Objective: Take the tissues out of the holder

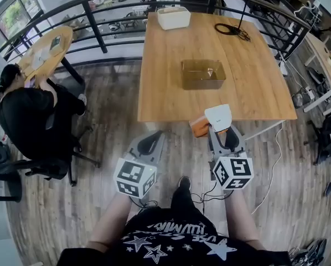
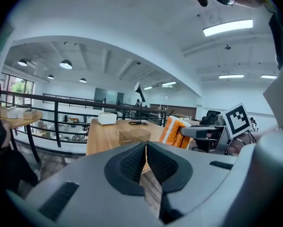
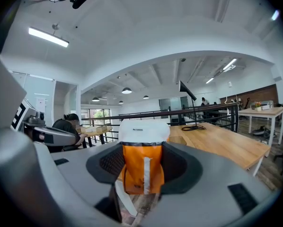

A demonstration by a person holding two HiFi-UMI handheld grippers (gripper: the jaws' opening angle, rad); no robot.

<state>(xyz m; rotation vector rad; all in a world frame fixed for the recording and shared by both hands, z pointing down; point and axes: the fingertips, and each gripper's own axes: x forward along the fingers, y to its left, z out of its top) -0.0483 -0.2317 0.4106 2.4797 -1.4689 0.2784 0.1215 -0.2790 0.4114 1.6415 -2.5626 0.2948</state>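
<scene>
Orange-and-white soft tissue pack, clamped in right gripper, six o'clock of clear plastic holder. Left gripper: jaws together, empty. The pack could be dropped if pressure is slackened.

By the table's near edge, your right gripper covers the tissue pack's sides. At the table's middle, the clear holder's contents are too small to tell, perhaps one tissue.

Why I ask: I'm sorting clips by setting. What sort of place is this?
Likely an open-plan office on a mezzanine: a wooden table, a black railing beside it, and a person seated at another table.
</scene>
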